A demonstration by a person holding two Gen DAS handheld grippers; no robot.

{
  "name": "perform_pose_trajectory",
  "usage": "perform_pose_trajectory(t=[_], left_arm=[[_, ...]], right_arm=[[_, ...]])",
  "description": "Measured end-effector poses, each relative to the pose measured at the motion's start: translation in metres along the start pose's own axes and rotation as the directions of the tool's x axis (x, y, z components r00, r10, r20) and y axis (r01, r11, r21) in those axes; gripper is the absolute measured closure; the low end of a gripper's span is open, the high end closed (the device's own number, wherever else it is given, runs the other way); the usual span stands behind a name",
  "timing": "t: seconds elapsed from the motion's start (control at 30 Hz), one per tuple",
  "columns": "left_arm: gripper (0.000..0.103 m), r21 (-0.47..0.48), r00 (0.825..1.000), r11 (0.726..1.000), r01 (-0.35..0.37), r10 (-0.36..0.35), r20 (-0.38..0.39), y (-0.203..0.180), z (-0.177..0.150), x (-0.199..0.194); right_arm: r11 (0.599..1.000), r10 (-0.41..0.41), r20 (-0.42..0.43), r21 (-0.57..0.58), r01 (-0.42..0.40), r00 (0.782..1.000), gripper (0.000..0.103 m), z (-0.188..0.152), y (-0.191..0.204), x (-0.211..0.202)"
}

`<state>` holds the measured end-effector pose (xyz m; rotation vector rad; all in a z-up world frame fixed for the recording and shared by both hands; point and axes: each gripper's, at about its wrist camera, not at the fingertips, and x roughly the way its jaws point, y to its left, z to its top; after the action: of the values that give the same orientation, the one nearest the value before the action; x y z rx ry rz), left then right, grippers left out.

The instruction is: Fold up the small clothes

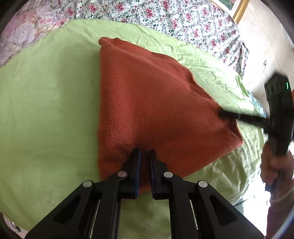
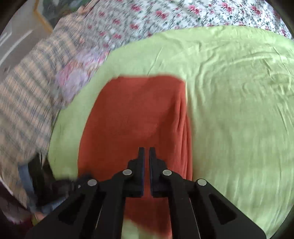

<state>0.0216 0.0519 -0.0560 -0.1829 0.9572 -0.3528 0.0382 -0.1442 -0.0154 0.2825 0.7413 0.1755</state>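
Note:
A rust-orange knit garment [image 1: 156, 103] lies folded flat on a light green sheet [image 1: 46, 110]. My left gripper [image 1: 145, 151] sits over its near edge, jaws nearly closed with cloth showing in the narrow gap. My right gripper shows in the left wrist view as a blurred black tool [image 1: 226, 114] whose tips touch the garment's right corner. In the right wrist view the garment [image 2: 132, 119] lies under my right gripper [image 2: 146, 149], whose jaws are almost together over the cloth. That view is motion-blurred.
A floral bedspread [image 1: 165, 16] lies beyond the green sheet [image 2: 238, 110]. A plaid pillow [image 2: 27, 95] and a pale floral cushion [image 2: 77, 80] sit at the left in the right wrist view. The bed's edge and a wall [image 1: 264, 46] are at the right.

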Motion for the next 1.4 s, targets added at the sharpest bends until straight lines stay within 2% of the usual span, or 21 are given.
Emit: perform_pose_trajectory(t=[0.03,0.1,0.2,0.33,0.5,0.77,0.83,1.0,1.1,1.17,1.23,1.3,1.4], left_arm=[[0.095,0.005,1.000,1.000,-0.002,0.002,0.002,0.001,-0.002,0.000],[0.095,0.001,1.000,1.000,-0.003,0.003,0.006,0.001,-0.004,0.000],[0.095,-0.004,1.000,1.000,-0.009,0.009,0.012,0.003,-0.007,-0.003],[0.095,-0.015,1.000,1.000,-0.016,0.016,0.023,0.005,-0.012,-0.007],[0.095,-0.029,0.999,0.999,-0.036,0.036,0.025,0.005,-0.019,-0.013],[0.093,-0.042,0.997,0.997,-0.072,0.072,0.005,0.007,-0.026,-0.023],[0.089,-0.042,0.997,0.996,-0.076,0.076,0.000,0.007,-0.028,-0.027],[0.070,-0.035,0.996,0.996,-0.085,0.085,-0.009,0.004,-0.041,-0.040],[0.063,-0.028,0.996,0.996,-0.090,0.090,-0.001,0.001,-0.050,-0.049],[0.059,-0.032,0.997,0.996,-0.081,0.081,0.003,0.003,-0.052,-0.054],[0.052,-0.037,0.997,0.996,-0.077,0.077,0.012,0.006,-0.052,-0.060],[0.037,-0.038,0.997,0.996,-0.080,0.081,0.020,0.008,-0.053,-0.066],[0.031,-0.024,0.995,0.996,-0.090,0.091,0.033,0.009,-0.056,-0.076]], right_arm=[[1.000,-0.022,-0.018,-0.006,0.022,1.000,0.098,-0.011,-0.002,0.000],[0.992,-0.126,-0.058,-0.025,0.125,0.990,0.103,-0.033,-0.014,0.009],[0.998,-0.047,-0.012,0.046,0.048,0.999,0.103,-0.043,-0.035,0.010],[0.996,-0.084,0.006,0.018,0.084,0.996,0.103,-0.040,-0.028,0.015],[0.997,-0.056,0.028,0.050,0.055,0.998,0.103,-0.047,-0.034,0.009],[0.994,-0.103,0.036,0.034,0.102,0.994,0.103,-0.062,-0.020,-0.011],[0.993,-0.115,0.036,0.032,0.114,0.993,0.103,-0.066,-0.018,-0.017],[0.988,-0.156,0.043,0.022,0.155,0.987,0.098,-0.076,-0.007,-0.034],[0.987,-0.160,0.047,0.022,0.159,0.986,0.091,-0.084,-0.004,-0.041],[0.987,-0.160,0.047,0.025,0.159,0.986,0.080,-0.089,-0.003,-0.044],[0.987,-0.160,0.047,0.025,0.158,0.986,0.076,-0.095,-0.002,-0.046],[0.988,-0.154,0.045,0.025,0.153,0.987,0.074,-0.101,0.001,-0.048],[0.989,-0.147,0.043,0.016,0.146,0.988,0.069,-0.108,0.007,-0.052]])
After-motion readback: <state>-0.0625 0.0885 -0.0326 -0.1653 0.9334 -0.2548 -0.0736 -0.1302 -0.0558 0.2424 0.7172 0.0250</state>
